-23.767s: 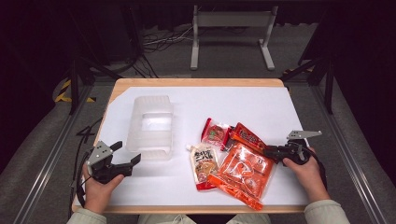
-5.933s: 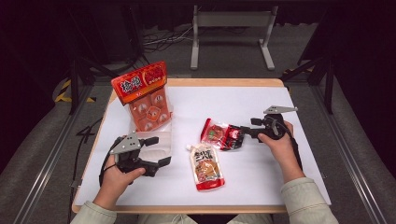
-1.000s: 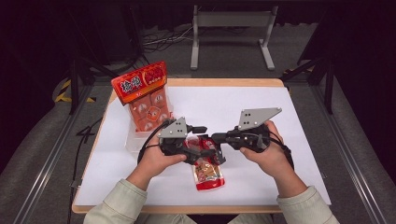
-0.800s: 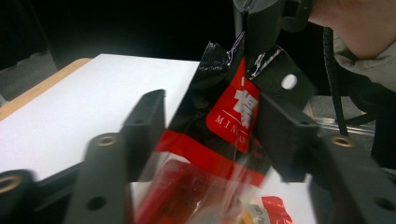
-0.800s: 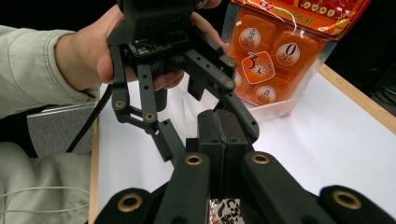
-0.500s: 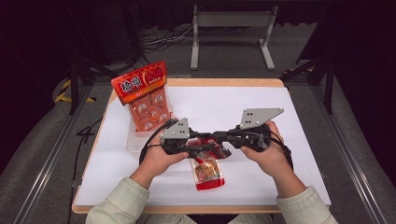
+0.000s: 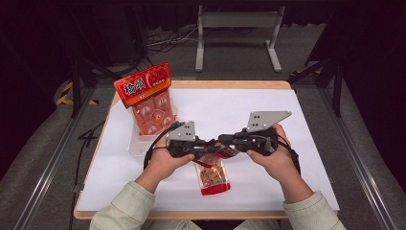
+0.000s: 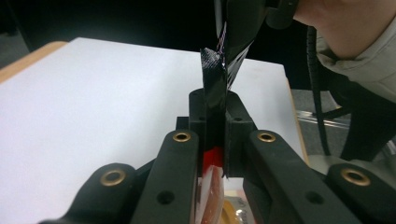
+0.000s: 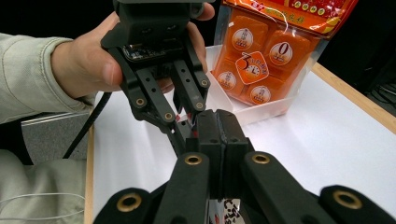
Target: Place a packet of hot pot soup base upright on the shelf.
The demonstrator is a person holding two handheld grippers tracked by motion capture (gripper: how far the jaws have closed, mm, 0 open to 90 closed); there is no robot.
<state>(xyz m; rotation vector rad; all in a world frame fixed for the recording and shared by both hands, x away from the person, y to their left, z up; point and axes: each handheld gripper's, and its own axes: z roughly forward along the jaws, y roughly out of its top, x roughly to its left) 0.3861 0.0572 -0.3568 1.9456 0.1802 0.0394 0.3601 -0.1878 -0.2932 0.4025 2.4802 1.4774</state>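
Over the middle of the desk (image 7: pixel 287 124), the left hand-held gripper (image 7: pixel 203 147) and the right hand-held gripper (image 7: pixel 225 143) meet nose to nose, each clenched on the top edge of the same snack packet (image 7: pixel 212 173). The packet hangs from that pinched edge with its long axis running toward the person, its red bottom end pointing at the near desk edge. A bag of orange snacks (image 7: pixel 148 98) stands in a clear tray (image 7: pixel 136 146) at the left.
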